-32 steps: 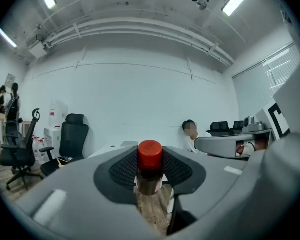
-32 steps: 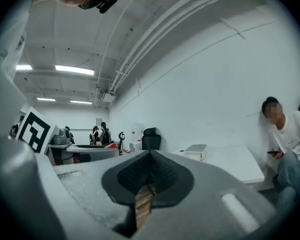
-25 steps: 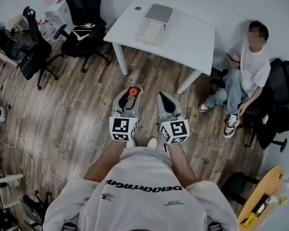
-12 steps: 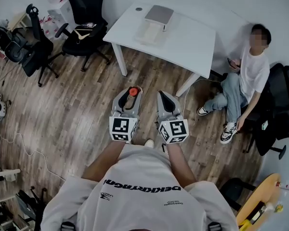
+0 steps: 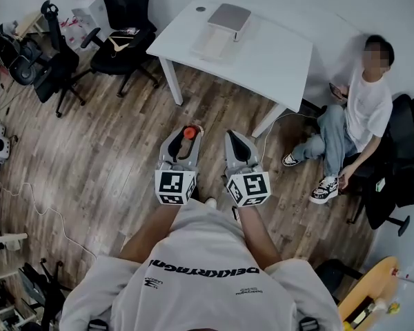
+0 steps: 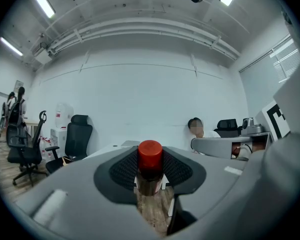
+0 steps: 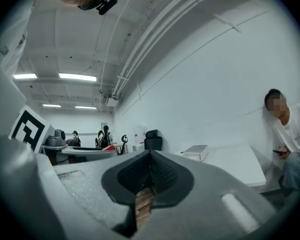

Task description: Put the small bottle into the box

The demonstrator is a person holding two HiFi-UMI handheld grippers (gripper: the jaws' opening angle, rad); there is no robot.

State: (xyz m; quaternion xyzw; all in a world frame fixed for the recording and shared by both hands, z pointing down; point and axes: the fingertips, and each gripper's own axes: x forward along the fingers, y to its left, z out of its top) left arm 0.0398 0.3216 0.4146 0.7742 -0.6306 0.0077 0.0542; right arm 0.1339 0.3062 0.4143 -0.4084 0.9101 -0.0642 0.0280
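Wood floor (image 5: 110, 164) beneath small bottle (image 5: 190, 132)

Black lettering ran across the back of the person's white shirt (image 5: 203, 271), upside down in the head view and too blurred to spell with certainty. The marker cube (image 5: 174, 186) on the left claw (image 5: 185, 135) and the other cube (image 5: 249, 188) on the right claw (image 5: 233, 138) bore black-and-white square code patterns, not words.

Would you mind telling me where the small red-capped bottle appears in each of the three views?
Head view: small bottle at centre, held by the left gripper.
Left gripper view: lower centre, upright between the jaws.
Right gripper view: perhaps the red speck at left; uncertain.
Shared landmark: the white table.
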